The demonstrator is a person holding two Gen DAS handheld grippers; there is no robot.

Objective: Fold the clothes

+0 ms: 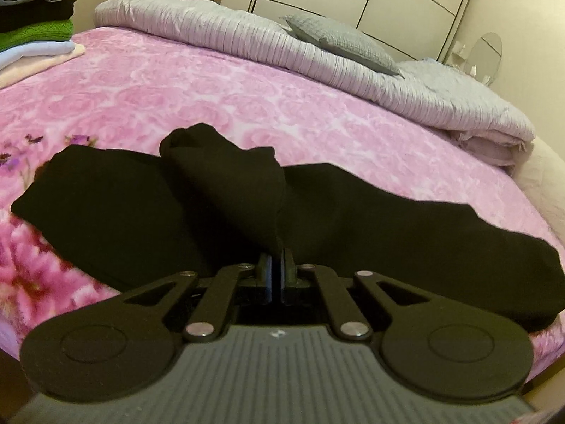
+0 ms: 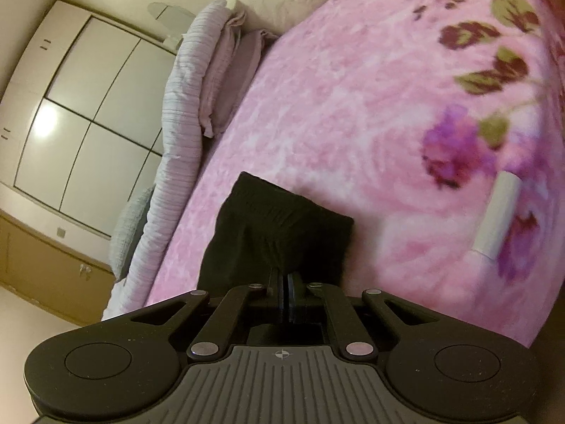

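On pink floral blanket (image 1: 247,106), black garment (image 1: 388,219) lies spread, partly bunched. Left gripper (image 1: 276,247) clenched on raised fold; right gripper (image 2: 284,272) clenched on another bunch. Cloth judged soft, limp, light; best pinched at edges or corners. Folded stack (image 1: 35,17) seen far left.

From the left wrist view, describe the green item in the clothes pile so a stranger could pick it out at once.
Start at the pink floral bedspread and follow it to the far left corner, where a stack of folded clothes sits. The green garment lies mid-stack, under a black piece and above a pale blue one. It is the only bright green thing there.
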